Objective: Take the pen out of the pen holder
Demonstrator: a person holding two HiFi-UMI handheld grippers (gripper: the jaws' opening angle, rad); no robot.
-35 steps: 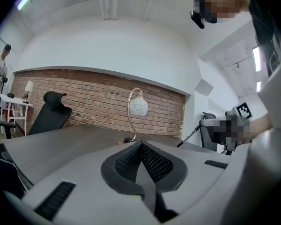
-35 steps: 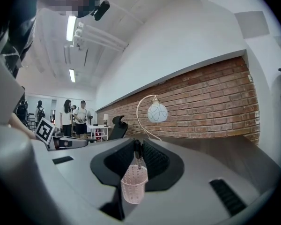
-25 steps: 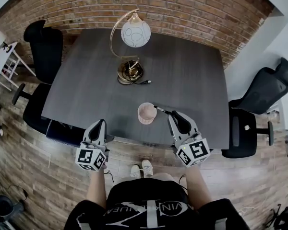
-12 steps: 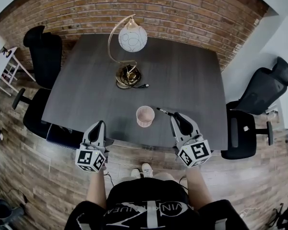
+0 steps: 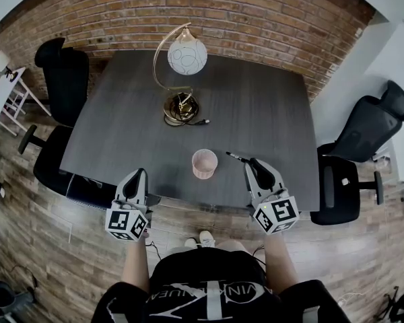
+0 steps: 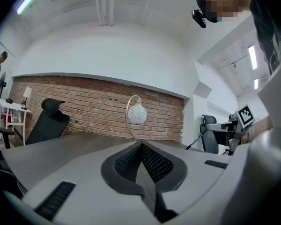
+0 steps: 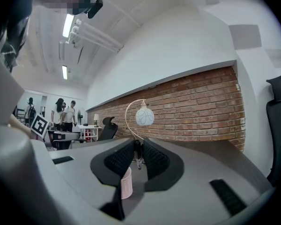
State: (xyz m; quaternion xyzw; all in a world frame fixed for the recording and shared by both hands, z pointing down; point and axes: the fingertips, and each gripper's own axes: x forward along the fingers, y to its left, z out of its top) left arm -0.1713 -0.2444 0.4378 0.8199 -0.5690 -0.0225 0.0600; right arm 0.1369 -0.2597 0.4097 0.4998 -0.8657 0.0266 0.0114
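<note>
A pink pen holder (image 5: 204,163) stands upright near the front edge of the dark table (image 5: 262,113); the right gripper view shows it low between the jaws (image 7: 126,183). My right gripper (image 5: 250,161) is shut on a black pen (image 5: 236,157), which lies level and points left toward the holder with a gap between them. That pen (image 7: 137,153) is pinched between the pads of the right gripper (image 7: 138,146). My left gripper (image 5: 141,173) hovers at the table's front edge, left of the holder. The left gripper (image 6: 141,146) is shut with nothing in it.
A lamp with a white globe (image 5: 186,52) and a round brass base (image 5: 181,106) with a cable stands at the back of the table. Black office chairs stand to the left (image 5: 64,79) and right (image 5: 367,130). A brick wall (image 5: 209,12) runs behind.
My right gripper has carried the pen to the right, from beside the holder's rim to a short way off it. The left gripper has stayed put.
</note>
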